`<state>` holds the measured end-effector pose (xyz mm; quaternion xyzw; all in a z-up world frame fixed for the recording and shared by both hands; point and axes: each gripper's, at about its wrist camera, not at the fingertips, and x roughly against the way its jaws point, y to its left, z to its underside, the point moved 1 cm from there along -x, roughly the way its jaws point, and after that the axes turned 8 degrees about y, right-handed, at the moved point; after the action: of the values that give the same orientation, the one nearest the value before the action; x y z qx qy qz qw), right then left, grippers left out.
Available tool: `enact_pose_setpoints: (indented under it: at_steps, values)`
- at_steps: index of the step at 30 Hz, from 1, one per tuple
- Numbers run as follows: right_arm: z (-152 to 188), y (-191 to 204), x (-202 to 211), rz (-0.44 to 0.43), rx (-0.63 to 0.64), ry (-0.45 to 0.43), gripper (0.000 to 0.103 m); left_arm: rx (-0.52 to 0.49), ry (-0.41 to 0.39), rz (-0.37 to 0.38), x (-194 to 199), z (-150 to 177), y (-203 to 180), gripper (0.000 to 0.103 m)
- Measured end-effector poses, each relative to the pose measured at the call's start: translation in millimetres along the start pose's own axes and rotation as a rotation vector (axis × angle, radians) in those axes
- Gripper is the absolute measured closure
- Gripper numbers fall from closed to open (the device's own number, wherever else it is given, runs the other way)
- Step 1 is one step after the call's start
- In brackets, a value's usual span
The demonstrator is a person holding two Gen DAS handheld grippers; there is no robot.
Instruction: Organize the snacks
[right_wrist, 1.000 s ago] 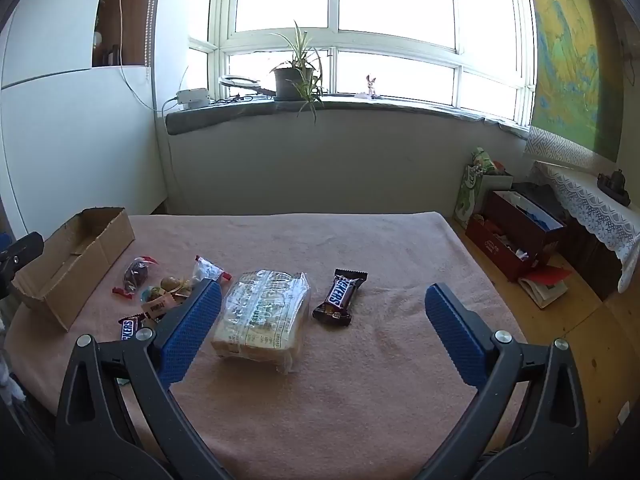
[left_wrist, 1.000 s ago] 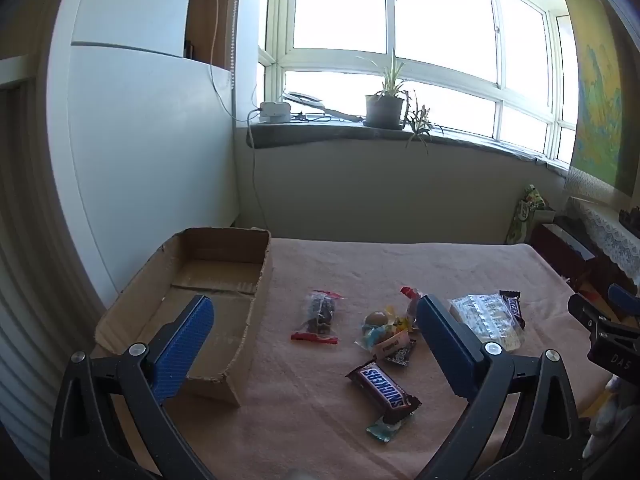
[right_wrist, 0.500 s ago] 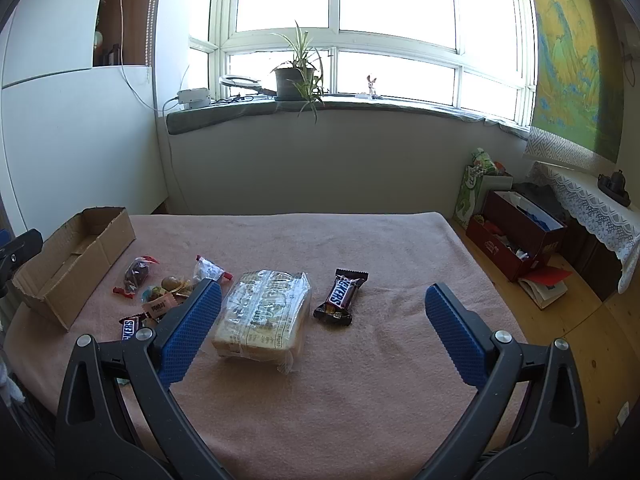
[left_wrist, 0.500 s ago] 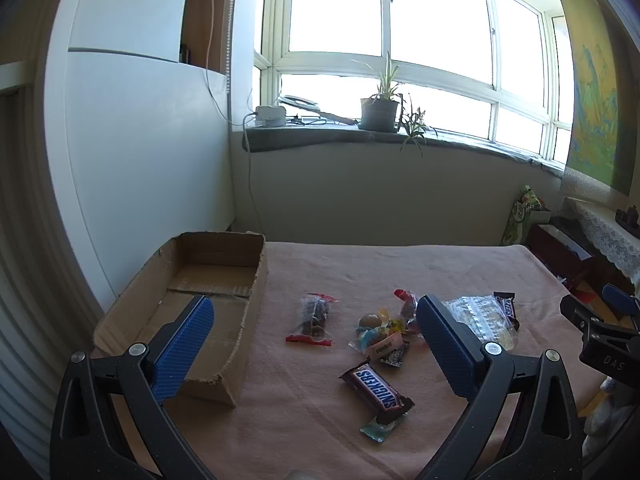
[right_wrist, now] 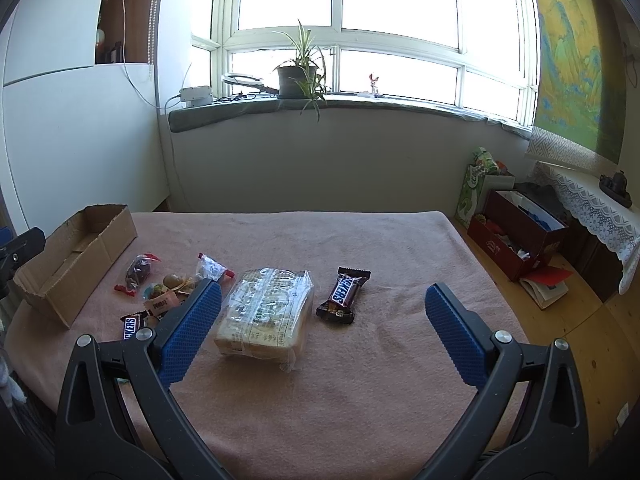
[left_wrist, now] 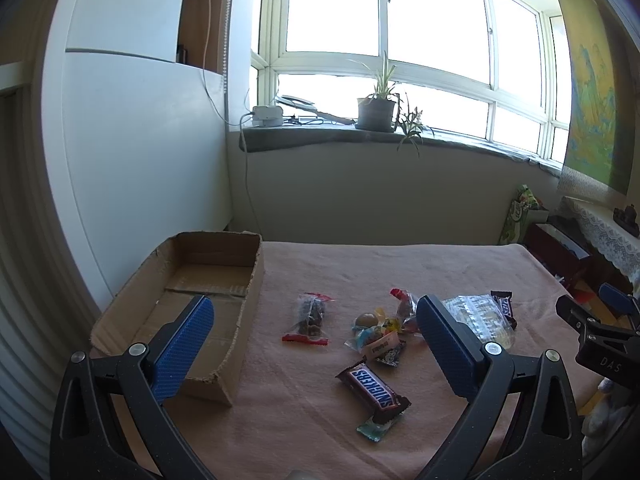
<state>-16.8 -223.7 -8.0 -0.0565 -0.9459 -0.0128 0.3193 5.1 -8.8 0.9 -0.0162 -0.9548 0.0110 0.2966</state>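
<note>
1. Snacks (left_wrist: 376, 336) lie loose on the table (right_wrist: 360, 420) beside the empty cardboard box (left_wrist: 256, 276).
2. Left gripper (left_wrist: 316, 344) has tilted up slightly; right gripper (right_wrist: 324, 328) has held steady.
3. Both spread wide, holding nothing; sorting has not begun.

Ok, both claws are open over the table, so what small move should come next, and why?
Probably lower the open left claw onto the brown Snickers bar lying nearest it. The shallow cardboard box holds nothing visible, every snack lies on the pink tablecloth, and neither claw holds anything.
</note>
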Motion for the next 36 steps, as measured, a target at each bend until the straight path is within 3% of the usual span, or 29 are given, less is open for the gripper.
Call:
enact_pose_setpoints:
  at_steps: [36]
  values:
    - [3.0, 3.6, -2.1, -0.004, 0.009, 0.008, 0.0, -0.006, 0.002, 0.014, -2.1, 1.8, -3.9, 0.002]
